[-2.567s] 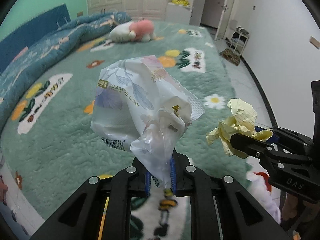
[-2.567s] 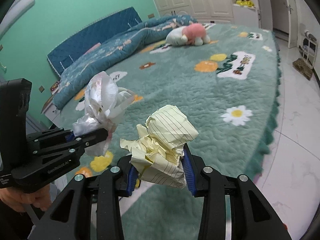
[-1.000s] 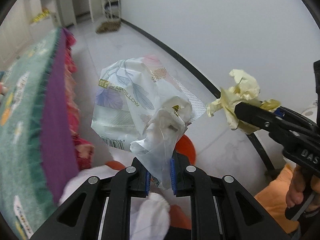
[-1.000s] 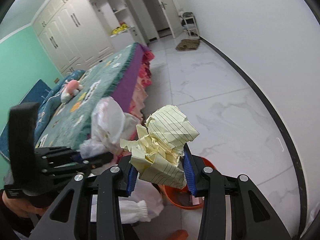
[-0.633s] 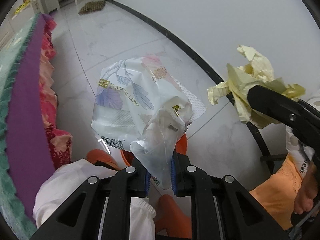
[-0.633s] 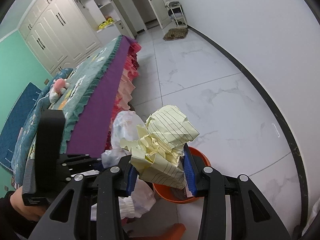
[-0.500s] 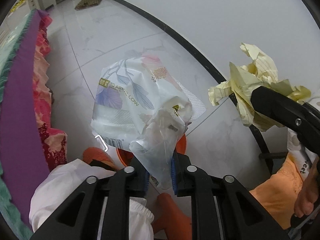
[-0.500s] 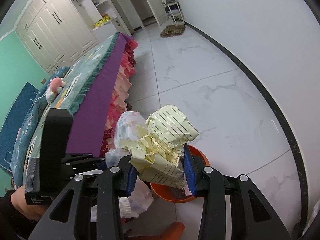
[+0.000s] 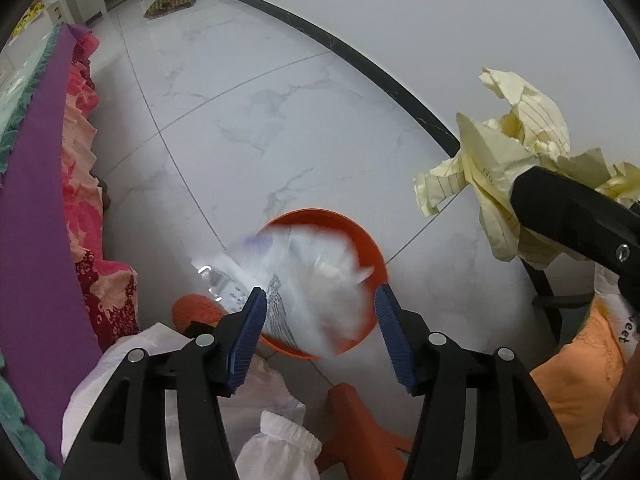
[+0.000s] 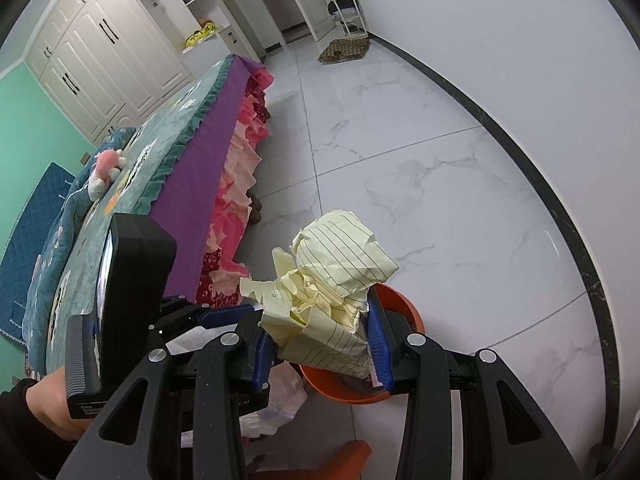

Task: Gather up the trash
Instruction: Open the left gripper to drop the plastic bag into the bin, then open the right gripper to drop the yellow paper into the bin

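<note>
Blurred plastic wrapper loose between the opening left gripper blue pads, over the orange bin at lower centre — right gripper clenched on crumpled yellow paper.

White marble floor, bed, white wardrobes.

A white marble-patterned tile floor with thin grout lines carries a round orange plastic bin near the bed's pink floral ruffled skirt. A woven brown mat lies far off by the wall (beside a small white rack).
</note>
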Demonstrator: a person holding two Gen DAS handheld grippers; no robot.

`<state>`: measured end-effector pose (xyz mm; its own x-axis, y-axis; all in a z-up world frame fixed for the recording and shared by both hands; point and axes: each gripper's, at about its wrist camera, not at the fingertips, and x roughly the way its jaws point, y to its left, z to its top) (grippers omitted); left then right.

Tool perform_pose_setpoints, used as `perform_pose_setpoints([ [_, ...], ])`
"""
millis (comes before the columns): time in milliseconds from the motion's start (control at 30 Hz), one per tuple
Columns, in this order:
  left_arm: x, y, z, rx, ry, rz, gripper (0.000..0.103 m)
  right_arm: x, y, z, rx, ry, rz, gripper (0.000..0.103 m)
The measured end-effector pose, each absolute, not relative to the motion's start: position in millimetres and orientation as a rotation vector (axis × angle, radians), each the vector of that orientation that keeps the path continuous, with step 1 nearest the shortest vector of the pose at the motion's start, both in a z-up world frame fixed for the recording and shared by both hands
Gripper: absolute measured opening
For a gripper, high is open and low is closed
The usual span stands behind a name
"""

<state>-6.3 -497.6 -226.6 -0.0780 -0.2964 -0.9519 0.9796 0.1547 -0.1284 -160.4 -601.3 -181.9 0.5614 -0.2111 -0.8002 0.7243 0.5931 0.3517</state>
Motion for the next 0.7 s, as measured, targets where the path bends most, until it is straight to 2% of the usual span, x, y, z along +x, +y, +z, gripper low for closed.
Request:
perform_pose_setpoints([
  [133, -1, -494, -225, 0.802, 1.145, -1.266, 0.058, -154, -600, -184, 0.736, 0.797, -0.605, 0.04],
  [233, 3, -493, -224, 0.794, 1.142, -1.255, 0.065, -147, -598, -185, 0.73, 0.803, -0.594, 0.041],
  [433, 14, -487, -220, 0.771, 1.138, -1.227, 0.065, -132, -599, -188, 0.715, 0.825, -0.578, 0.042],
  [700, 35, -477, -217, 0.739, 1.136, -1.175, 0.065, -107, -601, -200, 0.7, 0.875, -0.588, 0.054],
])
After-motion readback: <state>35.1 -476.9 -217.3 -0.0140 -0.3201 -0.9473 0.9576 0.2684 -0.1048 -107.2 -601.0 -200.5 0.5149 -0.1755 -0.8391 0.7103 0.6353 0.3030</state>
